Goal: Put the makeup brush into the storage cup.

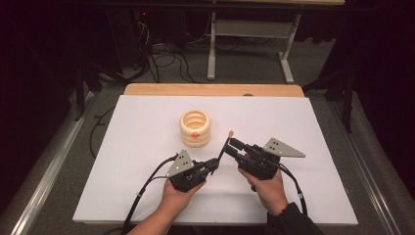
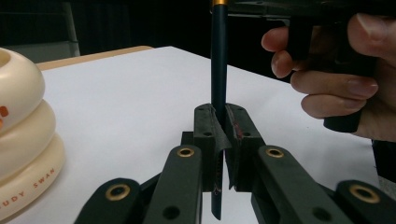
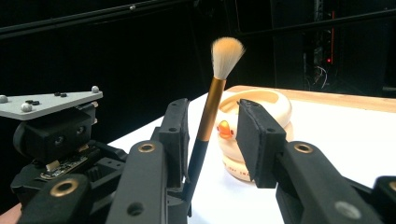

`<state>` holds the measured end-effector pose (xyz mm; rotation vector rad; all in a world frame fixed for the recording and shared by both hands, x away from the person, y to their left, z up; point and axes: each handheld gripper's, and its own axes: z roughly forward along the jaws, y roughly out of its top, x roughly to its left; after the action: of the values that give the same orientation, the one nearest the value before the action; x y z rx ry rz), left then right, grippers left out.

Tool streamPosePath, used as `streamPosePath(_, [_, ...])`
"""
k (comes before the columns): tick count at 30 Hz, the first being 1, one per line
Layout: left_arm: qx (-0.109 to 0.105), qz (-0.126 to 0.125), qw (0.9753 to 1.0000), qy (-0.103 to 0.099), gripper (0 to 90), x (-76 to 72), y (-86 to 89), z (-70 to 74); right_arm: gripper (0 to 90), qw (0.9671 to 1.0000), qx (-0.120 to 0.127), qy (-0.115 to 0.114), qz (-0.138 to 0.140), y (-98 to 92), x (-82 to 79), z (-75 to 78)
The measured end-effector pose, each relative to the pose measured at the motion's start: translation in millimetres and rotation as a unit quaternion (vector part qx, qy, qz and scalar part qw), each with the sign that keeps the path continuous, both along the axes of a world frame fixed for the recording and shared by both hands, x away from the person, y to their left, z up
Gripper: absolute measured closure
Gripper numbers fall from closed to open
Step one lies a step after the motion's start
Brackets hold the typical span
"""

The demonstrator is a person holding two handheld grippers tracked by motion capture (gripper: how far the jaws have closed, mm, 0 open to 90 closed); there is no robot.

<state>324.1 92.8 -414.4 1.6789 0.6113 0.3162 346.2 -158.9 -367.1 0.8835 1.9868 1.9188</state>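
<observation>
A makeup brush [image 1: 225, 144] with a dark handle, gold ferrule and pale bristles stands nearly upright. My left gripper [image 1: 216, 165] is shut on the lower handle [image 2: 218, 88], as its jaws show in the left gripper view [image 2: 219, 119]. My right gripper [image 1: 232, 148] is open, its jaws on either side of the brush [image 3: 211, 105] near the ferrule; the left jaw is close to the handle. A cream ringed holder [image 1: 195, 128] with a small orange-beaked duck face stands upright on the white sheet behind the brush. The holder also appears as a ringed side [image 2: 21, 135] and behind the jaws [image 3: 273, 106].
A white sheet [image 1: 147, 161] covers the table, with a wooden edge [image 1: 210, 89] at the back. Beyond it are a grey desk frame [image 1: 249, 44] and cables on the floor [image 1: 166, 61]. The right hand [image 2: 336, 70] is close beside the brush.
</observation>
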Motion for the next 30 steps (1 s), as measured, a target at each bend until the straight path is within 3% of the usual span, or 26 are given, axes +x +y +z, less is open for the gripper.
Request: streamPosePath(30, [0.007, -0.004, 1.0, -0.004, 84.3, -1.4, -5.0, -2.5, 81.4, 0.9999, 0.004, 0.013, 0.002, 3.6, -0.1, -4.8])
